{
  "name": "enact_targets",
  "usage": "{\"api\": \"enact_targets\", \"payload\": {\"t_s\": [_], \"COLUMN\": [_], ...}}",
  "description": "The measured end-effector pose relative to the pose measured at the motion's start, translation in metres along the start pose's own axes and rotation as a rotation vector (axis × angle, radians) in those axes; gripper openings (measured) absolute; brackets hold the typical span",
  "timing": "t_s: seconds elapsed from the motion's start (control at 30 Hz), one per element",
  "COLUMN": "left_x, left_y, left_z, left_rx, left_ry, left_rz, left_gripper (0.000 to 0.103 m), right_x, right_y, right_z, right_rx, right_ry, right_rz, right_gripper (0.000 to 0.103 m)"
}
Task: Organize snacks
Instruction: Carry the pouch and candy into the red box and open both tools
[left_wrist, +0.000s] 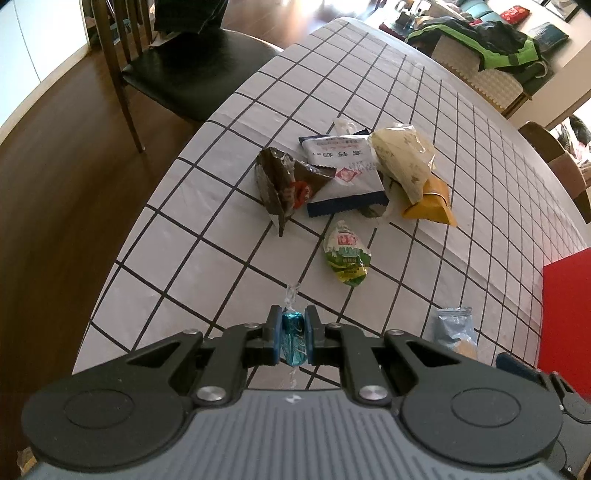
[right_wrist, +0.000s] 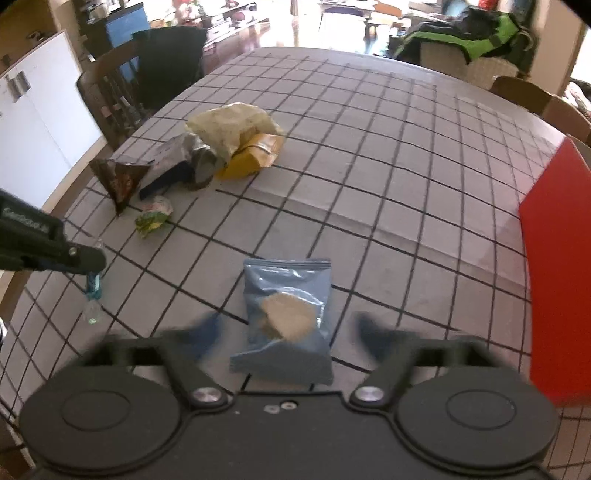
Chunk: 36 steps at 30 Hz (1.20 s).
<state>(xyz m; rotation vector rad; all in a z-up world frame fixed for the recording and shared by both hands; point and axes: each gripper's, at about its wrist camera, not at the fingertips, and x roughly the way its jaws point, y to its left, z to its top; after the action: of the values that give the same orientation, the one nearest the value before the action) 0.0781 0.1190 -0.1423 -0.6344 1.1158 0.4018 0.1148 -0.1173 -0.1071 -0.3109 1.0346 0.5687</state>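
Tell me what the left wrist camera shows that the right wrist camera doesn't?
Only the left view shows the left gripper head-on, shut on a teal foil candy. Only the right view shows the whole blue cracker packet lying between the right gripper's open jaws. Both show the snack pile, the green packet and the red box.

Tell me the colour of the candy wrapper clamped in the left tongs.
Shiny teal-blue foil candy with clear twisted ends, seen best in the left wrist view.

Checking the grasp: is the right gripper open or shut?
Open: the right gripper has its fingers spread either side of the blue cookie packet, not pressing it.
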Motion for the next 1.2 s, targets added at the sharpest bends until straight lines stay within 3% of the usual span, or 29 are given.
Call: {"api": "enact_targets", "payload": {"t_s": [0.3, 0.47, 0.83, 1.2], "left_x": [0.000, 0.001, -0.006, -0.028], "left_y": [0.003, 0.003, -0.005, -0.046], "left_z": [-0.001, -0.001, 0.000, -0.006], "left_rx": [0.005, 0.013, 0.036, 0.129], "left_ry": [0.006, 0.010, -0.001, -0.058], "left_rz": [-0.007, -0.017, -0.045, -0.099], "left_gripper": [0.012, 0.012, 0.012, 0.012], "right_x": [0.013, 0.013, 0.000, -0.055], "right_y": [0.001, 0.004, 0.005, -0.032], "right_z": [0.000, 0.000, -0.003, 0.000], "right_rx": [-0.038, -0.076, -0.112, -0.037], "right_ry": [0.018, -0.002, -0.031, -0.127], "right_rz": [-0.017, -0.021, -0.031, -0.034], "right_gripper": [0.069, 0.048, 0.047, 0.047]}}
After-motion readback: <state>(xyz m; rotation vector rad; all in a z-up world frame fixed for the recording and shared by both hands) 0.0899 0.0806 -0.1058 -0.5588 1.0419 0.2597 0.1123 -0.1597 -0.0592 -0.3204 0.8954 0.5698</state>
